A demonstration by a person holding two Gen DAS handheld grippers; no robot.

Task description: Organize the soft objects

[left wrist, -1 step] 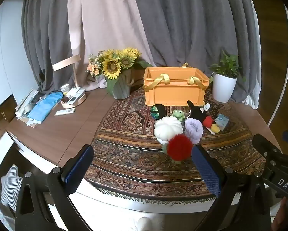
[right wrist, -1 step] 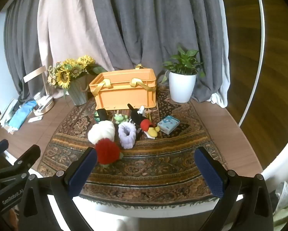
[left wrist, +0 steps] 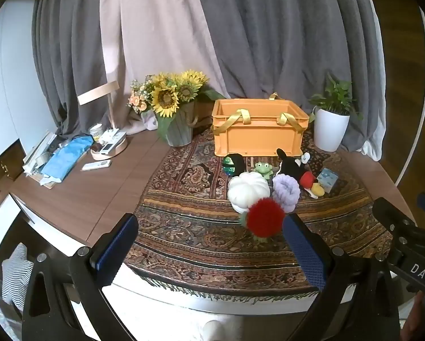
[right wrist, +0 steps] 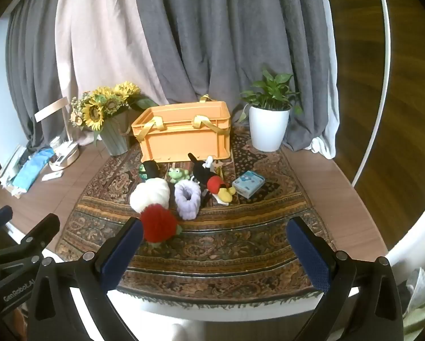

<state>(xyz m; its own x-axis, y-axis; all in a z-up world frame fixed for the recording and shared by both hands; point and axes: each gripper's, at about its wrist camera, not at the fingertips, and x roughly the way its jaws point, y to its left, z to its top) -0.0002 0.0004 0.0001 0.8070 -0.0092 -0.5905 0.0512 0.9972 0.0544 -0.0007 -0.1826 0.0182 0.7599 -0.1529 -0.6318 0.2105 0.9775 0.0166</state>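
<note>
The patterned rug [right wrist: 240, 244] covers the table, and everything is placed relative to the orange crate [right wrist: 184, 133] at its back. Just in front of the crate lies the cluster of soft toys — white plush pumpkin [right wrist: 149, 194], red pompom [right wrist: 158, 224], lavender scrunchie [right wrist: 187, 197], black mouse doll [right wrist: 205, 174], small green frog [right wrist: 178, 174]. Left gripper [left wrist: 209, 247] and right gripper [right wrist: 215, 247] both hover nearer than the toys — jaws spread wide, holding nothing.
</note>
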